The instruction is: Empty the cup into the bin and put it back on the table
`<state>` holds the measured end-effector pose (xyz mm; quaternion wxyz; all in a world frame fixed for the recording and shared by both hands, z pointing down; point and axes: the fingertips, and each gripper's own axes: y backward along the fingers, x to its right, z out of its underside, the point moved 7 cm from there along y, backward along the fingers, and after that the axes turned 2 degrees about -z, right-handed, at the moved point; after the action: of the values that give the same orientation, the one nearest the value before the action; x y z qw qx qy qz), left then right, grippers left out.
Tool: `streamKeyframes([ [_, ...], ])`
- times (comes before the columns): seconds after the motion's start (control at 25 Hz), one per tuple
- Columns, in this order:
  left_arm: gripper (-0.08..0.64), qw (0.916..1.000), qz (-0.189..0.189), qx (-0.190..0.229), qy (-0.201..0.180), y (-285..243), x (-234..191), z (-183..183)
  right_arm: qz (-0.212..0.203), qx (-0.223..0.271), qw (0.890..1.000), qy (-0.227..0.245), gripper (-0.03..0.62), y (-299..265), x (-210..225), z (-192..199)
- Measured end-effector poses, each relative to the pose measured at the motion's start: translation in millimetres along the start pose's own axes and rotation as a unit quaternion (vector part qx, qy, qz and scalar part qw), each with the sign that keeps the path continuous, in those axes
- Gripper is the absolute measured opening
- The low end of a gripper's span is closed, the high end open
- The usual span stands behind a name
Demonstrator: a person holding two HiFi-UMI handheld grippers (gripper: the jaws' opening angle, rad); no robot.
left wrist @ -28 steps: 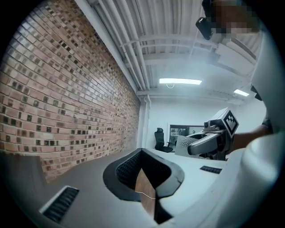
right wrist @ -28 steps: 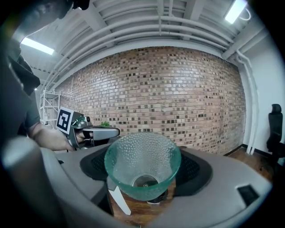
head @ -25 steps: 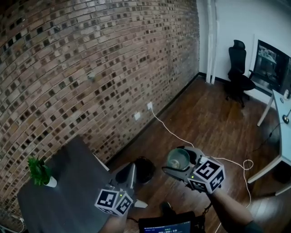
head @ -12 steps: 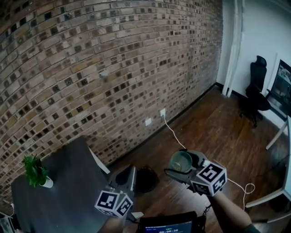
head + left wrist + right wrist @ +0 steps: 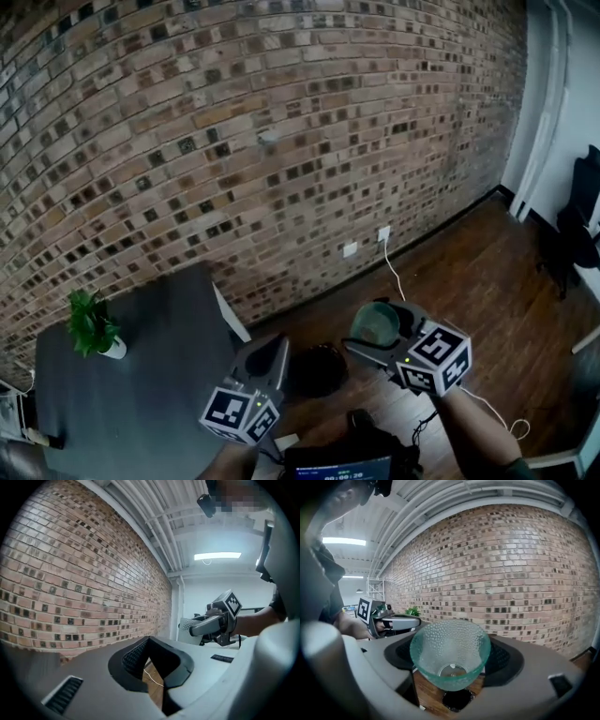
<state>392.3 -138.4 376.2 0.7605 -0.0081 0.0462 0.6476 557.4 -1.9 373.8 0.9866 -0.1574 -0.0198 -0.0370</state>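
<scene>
Looking in the head view at a brick wall (image 5: 234, 141) rising over a wood floor (image 5: 487, 281); seeing there alone a grey table (image 5: 141, 403) bearing a plant (image 5: 92, 326), with a dark bin (image 5: 319, 368) standing just right of it; clasping a green cup (image 5: 375, 323) in the right gripper (image 5: 377, 328), jaws spread wide against its sides, above and right of the bin; showing only in the right gripper view the cup's mouth turning toward the camera; carrying nothing in the left gripper (image 5: 266, 354), jaws narrowing to a thin slit in its own view.
</scene>
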Motion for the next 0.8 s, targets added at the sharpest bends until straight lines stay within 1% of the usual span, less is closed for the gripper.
streamKeyframes([
  [0.24,-0.005,0.9975,-0.070,0.007,-0.001,-16,-21,-9,-0.069,-0.004,0.997,0.025,0.405,-38,32,-11],
  [0.44,-0.005,0.9905,-0.136,0.013,-0.016,-26,-34,-20,-0.120,-0.013,0.991,0.048,0.405,-61,62,-27],
  [0.64,-0.005,0.9820,-0.188,0.003,-0.024,-31,-41,-14,-0.153,-0.025,0.985,0.074,0.405,-79,92,-37],
  [0.8,-0.005,0.9771,-0.211,0.002,-0.025,-25,-45,-13,-0.173,-0.048,0.980,0.082,0.403,-95,105,-36],
])
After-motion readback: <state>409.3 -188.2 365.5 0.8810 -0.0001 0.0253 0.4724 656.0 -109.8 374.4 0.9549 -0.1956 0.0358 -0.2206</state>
